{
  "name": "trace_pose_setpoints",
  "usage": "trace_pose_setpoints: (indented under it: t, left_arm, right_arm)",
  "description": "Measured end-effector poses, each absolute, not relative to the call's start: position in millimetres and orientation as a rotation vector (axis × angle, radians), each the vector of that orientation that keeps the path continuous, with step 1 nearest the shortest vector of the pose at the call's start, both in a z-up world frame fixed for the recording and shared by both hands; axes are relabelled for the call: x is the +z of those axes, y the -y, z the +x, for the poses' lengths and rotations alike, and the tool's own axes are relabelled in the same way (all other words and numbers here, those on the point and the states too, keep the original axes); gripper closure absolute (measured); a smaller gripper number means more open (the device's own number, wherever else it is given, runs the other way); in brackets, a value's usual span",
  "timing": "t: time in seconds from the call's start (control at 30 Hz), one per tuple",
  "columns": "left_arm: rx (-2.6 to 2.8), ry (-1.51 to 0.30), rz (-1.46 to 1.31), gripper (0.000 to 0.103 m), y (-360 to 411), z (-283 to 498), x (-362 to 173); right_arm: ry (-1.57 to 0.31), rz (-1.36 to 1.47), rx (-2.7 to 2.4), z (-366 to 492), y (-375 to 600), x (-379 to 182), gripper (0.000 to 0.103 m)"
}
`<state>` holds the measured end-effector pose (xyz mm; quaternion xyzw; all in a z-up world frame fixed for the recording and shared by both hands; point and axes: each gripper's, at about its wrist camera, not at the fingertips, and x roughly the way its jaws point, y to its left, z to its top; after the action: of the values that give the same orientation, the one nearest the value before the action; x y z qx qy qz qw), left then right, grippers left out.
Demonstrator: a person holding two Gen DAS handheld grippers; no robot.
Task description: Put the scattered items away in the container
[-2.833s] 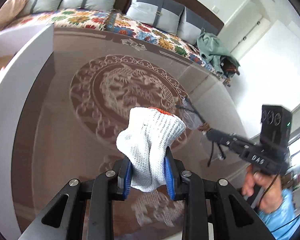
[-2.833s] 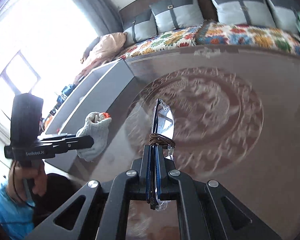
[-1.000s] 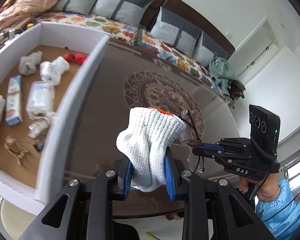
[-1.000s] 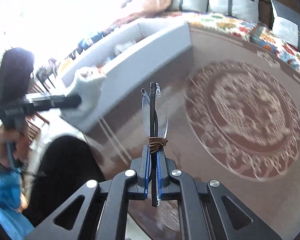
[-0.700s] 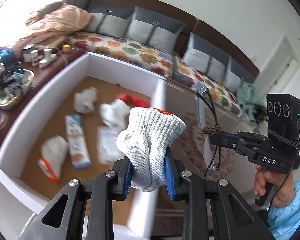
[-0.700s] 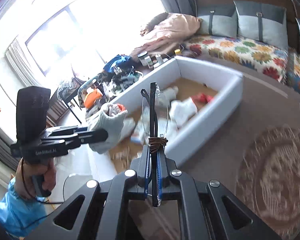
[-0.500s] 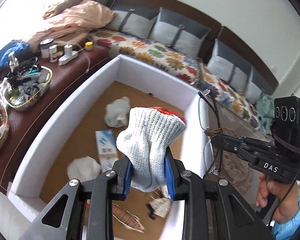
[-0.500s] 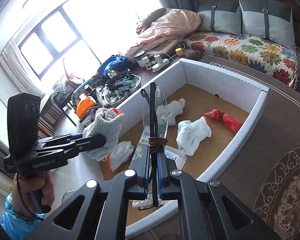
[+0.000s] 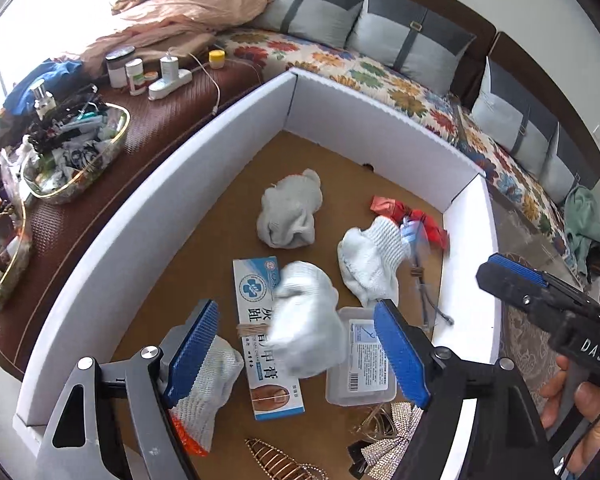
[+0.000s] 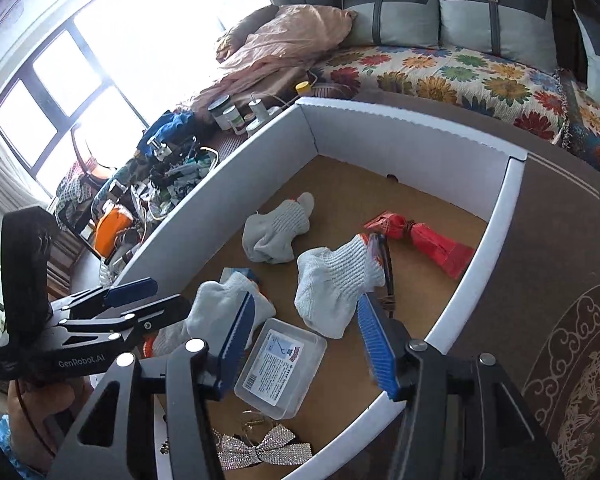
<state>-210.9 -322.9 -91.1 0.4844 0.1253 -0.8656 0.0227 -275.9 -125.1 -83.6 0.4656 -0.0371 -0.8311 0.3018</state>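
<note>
Both grippers hover over the white-walled container (image 9: 236,128) with a brown floor. My left gripper (image 9: 300,348) is open; a white knit glove (image 9: 306,320) is blurred between its pads, loose over a blue-and-white box (image 9: 260,320). My right gripper (image 10: 304,340) is open and empty. The glasses (image 9: 420,280) lie by the container's right wall, next to another white glove (image 10: 332,284). The right gripper shows in the left wrist view (image 9: 540,292), the left one in the right wrist view (image 10: 132,300).
The container also holds a grey-white glove (image 9: 288,216), a red wrapped bundle (image 10: 420,236), a clear plastic box (image 10: 280,364), a sparkly bow (image 10: 260,448) and an orange-cuffed glove (image 9: 204,384). A cluttered brown side table (image 9: 100,112) stands left, a floral sofa (image 10: 460,76) behind.
Both grippers swung from the patterned table to above the container and opened. The white glove left the left jaws; the glasses left the right jaws and now lie in the container.
</note>
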Motion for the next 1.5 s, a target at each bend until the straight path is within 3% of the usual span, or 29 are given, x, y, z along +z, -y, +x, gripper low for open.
trace_pose_setpoints:
  t: [0.27,0.37,0.67,0.73,0.83,1.2,1.37,1.5]
  left_arm:
    - [-2.753,-0.309,1.373,0.02,287.5,-149.4,-46.7]
    - [-2.786,-0.276,1.343,0.013,261.6,-122.5,-30.9]
    - [-2.871,-0.18,1.229,0.011,187.1,-49.0,13.2]
    - [-2.876,-0.17,1.19,0.0,177.6,-37.0,21.1]
    - [-2.885,-0.152,1.12,0.0,166.5,-20.3,31.3]
    - [-2.784,-0.077,1.13,0.0,159.1,6.4,22.8]
    - [-2.757,-0.171,1.165,0.0,163.4,18.6,13.5]
    - [-2.73,-0.139,1.122,0.0,160.6,30.4,14.1]
  right_arm:
    - [0.099,1.156,-2.24,-212.9,97.6,-46.9,0.048]
    - [0.097,1.137,-2.246,-183.3,85.1,-35.9,0.048]
    - [0.131,1.156,-2.327,-99.9,16.1,-22.4,0.048]
    - [0.15,1.158,-2.35,-86.9,0.1,-18.9,0.048]
    - [0.185,1.167,-2.383,-73.0,-21.6,-16.1,0.048]
    - [0.128,1.15,-2.46,-36.6,-29.3,-9.0,0.048]
    - [0.114,1.159,-2.465,-22.2,-25.3,-15.8,0.048]
    - [0.104,1.155,-2.484,-12.6,-27.3,-16.9,0.048]
